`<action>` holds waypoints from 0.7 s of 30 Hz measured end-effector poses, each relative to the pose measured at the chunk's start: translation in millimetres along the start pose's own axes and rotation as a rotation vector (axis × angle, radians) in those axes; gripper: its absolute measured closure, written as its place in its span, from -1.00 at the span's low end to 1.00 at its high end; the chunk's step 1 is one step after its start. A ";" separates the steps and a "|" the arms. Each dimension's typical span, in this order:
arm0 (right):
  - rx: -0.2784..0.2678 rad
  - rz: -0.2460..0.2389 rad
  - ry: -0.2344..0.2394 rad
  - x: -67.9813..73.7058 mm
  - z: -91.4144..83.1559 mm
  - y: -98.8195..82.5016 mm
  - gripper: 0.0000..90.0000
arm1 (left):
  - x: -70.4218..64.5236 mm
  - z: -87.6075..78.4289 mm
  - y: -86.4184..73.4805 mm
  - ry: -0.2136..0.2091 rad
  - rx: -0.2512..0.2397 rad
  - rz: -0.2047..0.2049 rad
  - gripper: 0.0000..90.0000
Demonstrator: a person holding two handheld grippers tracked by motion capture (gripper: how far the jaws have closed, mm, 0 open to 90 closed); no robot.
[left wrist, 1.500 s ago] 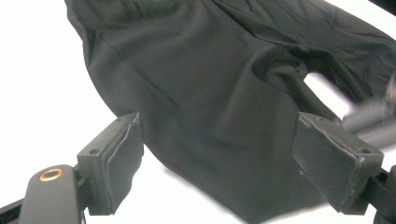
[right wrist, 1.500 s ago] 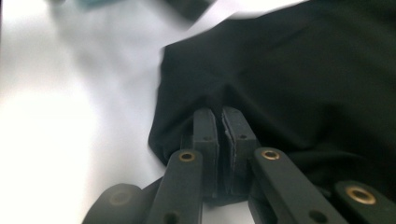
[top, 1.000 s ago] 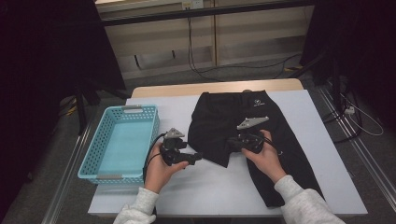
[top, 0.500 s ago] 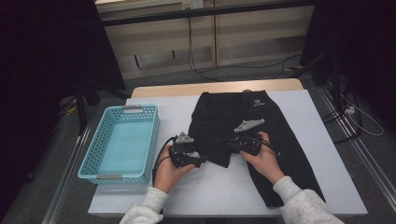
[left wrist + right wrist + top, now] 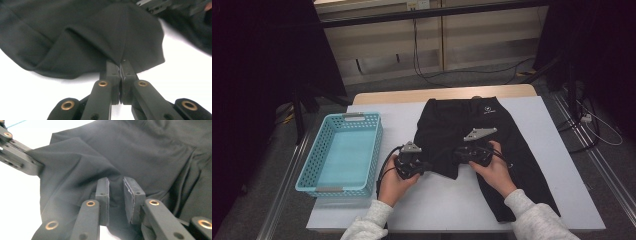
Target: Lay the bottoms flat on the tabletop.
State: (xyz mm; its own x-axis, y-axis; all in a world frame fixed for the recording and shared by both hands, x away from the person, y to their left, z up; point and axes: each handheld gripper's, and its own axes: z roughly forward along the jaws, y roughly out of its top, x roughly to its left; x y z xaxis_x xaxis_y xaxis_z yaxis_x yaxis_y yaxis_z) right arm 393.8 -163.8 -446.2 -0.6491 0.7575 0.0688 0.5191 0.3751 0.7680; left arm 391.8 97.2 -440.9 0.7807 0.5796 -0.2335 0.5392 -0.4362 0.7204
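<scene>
Jaws of the left gripper (image 5: pixel 119 65) have just been closing and are now pinching the hem of the black trousers (image 5: pixel 472 135), with a ridge of cloth rising from the pads. The right gripper (image 5: pixel 116 192) is holding a narrow gap, its 2 pads pressing a thicker fold of the same leg. The trousers are lying spread on the white table (image 5: pixel 437 200), just right of the blue basket (image 5: pixel 343 152). Folding well probably means lifting both pinches together, keeping the hem taut and level. The fabric is looking smooth, matte and limp, creasing softly; the basket is rectangular, perforated plastic.
</scene>
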 end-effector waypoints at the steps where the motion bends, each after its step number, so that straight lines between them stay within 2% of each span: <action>1: -0.008 0.000 -0.002 -0.5 -1.0 0.4 0.68 | 1.1 -4.0 1.7 -0.006 -0.015 -0.012 0.97; 3: -0.022 0.001 -0.004 -1.1 -2.9 1.1 0.69 | 5.8 -13.8 4.4 -0.010 -0.053 -0.051 0.97; 7: -0.030 0.011 0.003 -2.3 -2.4 1.0 0.67 | 16.2 -28.0 5.9 0.003 -0.098 -0.107 0.97; 11: -0.020 -0.006 -0.008 -1.0 -0.6 0.6 0.64 | 23.5 -34.1 4.7 0.038 -0.125 -0.153 0.96; 16: -0.047 -0.015 -0.017 0.9 -9.2 2.8 0.60 | 25.6 -31.6 3.1 0.063 -0.116 -0.166 0.96; 18: -0.058 -0.017 -0.009 4.2 -12.6 2.5 0.56 | 25.2 -28.4 2.8 0.068 -0.105 -0.158 0.96; 21: -0.054 -0.054 -0.003 10.5 -16.9 2.3 0.54 | 26.2 -23.3 1.0 0.077 -0.082 -0.152 0.96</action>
State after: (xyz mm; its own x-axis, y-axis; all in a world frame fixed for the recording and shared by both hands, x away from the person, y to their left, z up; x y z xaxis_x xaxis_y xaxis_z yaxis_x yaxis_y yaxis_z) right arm 378.7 -164.1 -433.0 -0.6735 0.7388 0.0248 0.4528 0.3858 0.8038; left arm 405.4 128.0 -431.1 0.6637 0.6872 -0.2955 0.6193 -0.2832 0.7323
